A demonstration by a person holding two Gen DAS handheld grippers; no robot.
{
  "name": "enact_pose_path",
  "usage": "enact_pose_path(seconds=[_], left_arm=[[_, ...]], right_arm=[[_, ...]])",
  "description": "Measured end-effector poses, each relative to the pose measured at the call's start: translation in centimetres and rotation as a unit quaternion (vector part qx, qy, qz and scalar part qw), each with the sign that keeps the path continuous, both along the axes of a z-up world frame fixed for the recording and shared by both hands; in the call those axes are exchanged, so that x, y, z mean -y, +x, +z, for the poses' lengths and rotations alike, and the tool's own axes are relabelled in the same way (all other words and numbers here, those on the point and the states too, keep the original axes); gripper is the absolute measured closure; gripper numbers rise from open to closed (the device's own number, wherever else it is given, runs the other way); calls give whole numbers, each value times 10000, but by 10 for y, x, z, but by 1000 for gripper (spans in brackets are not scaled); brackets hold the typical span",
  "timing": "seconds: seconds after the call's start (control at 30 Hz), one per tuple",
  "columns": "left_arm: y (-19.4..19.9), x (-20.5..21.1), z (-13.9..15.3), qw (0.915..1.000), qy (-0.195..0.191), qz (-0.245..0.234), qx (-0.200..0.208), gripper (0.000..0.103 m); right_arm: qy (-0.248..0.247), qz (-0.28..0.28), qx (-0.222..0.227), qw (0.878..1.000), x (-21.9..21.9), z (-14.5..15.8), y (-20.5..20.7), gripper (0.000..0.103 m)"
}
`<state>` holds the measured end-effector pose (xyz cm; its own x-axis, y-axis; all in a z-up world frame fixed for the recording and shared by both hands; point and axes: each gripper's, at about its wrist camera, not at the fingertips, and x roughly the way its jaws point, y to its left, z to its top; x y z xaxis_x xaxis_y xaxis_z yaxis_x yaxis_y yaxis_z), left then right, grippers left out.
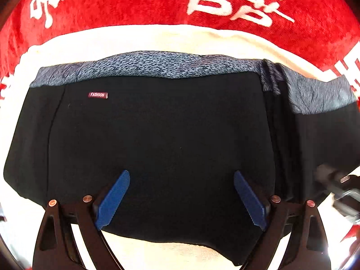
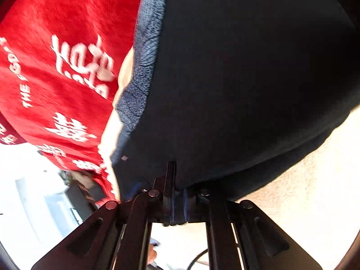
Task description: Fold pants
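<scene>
Black pants [image 1: 162, 139] with a grey knit waistband [image 1: 157, 64] and a small "FASHION" label [image 1: 97, 95] lie folded on a cream cloth [image 1: 157, 38]. My left gripper [image 1: 181, 193] is open, its blue fingers [image 1: 112, 199] spread just above the near part of the pants. My right gripper [image 2: 176, 202] is shut on the edge of the pants [image 2: 247, 90], holding a fold of black fabric. It also shows blurred at the right edge of the left wrist view [image 1: 337, 186].
A red blanket with white characters [image 1: 135, 4] lies beyond the cream cloth and shows at the left of the right wrist view [image 2: 56, 67]. Bare cream cloth [image 2: 303, 191] lies at the right. Bright floor and furniture [image 2: 45, 191] show lower left.
</scene>
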<state>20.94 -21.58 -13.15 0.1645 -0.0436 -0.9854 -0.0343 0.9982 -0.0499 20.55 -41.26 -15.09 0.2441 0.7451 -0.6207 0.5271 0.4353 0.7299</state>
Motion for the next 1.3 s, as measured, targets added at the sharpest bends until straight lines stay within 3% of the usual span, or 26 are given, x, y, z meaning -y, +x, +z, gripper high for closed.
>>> enact_pose_path(seconds=[0.03, 0.07, 0.1, 0.23, 0.43, 0.47, 0.5, 0.53, 0.63, 0.73, 0.8, 0.9, 0.97, 1.0, 1.03, 1.1, 1.23, 1.3], left_arm=[[1, 0, 2, 10000, 27, -9, 6, 8], [0, -1, 4, 10000, 68, -31, 50, 8], [3, 3, 0, 9999, 116, -60, 81, 8], [5, 0, -2, 9999, 106, -44, 43, 8], [4, 8, -5, 9997, 217, -35, 72, 8], [4, 9, -4, 9997, 214, -43, 80, 8], [1, 10, -2, 9997, 215, -48, 86, 8], [1, 10, -1, 9997, 227, -46, 81, 8], [-7, 10, 13, 9995, 327, -34, 25, 8], [-13, 6, 41, 9994, 245, -32, 236, 8], [-17, 6, 60, 9986, 248, -74, 451, 8], [-14, 14, 68, 9981, 308, -134, 518, 8], [-11, 20, 66, 9982, 355, -119, 461, 8], [-9, 23, 64, 9983, 358, -114, 441, 8], [-8, 26, 64, 9983, 344, -118, 459, 8], [-7, 35, 68, 9981, 336, -167, 499, 8], [-3, 52, 82, 9978, 240, -260, 566, 8], [5, 64, 90, 9968, 138, -331, 720, 8]], right_arm=[[91, -40, 38, 9999, 3, 3, -4, 81], [161, -43, 62, 9998, 4, 8, -10, 58], [183, -54, 88, 9998, 4, 10, -14, 42], [248, -235, 59, 9994, 10, 13, -17, 42], [630, -893, 30, 9940, 22, -14, -8, 42], [732, -1000, 12, 9923, 23, -17, -7, 50], [740, -1044, -19, 9918, 24, -19, -6, 79], [723, -1030, -65, 9920, 26, -19, -6, 91], [796, -858, 146, 9930, 24, 1, 0, 90], [621, -333, 351, 9969, 14, 28, -1, 90], [563, -134, 201, 9981, 0, 21, -2, 90], [238, 49, -167, 9996, -16, -17, -4, 90], [586, -261, -268, 9976, -14, -28, -5, 87], [657, -247, -335, 9970, -13, -25, -4, 79], [599, 36, -356, 9976, -13, -16, -1, 74], [403, 623, -140, 9971, -9, 12, 2, 47], [-632, 1005, 655, 9908, 31, 73, 18, 46], [-1208, 987, 856, 9840, 56, 89, 36, 55]])
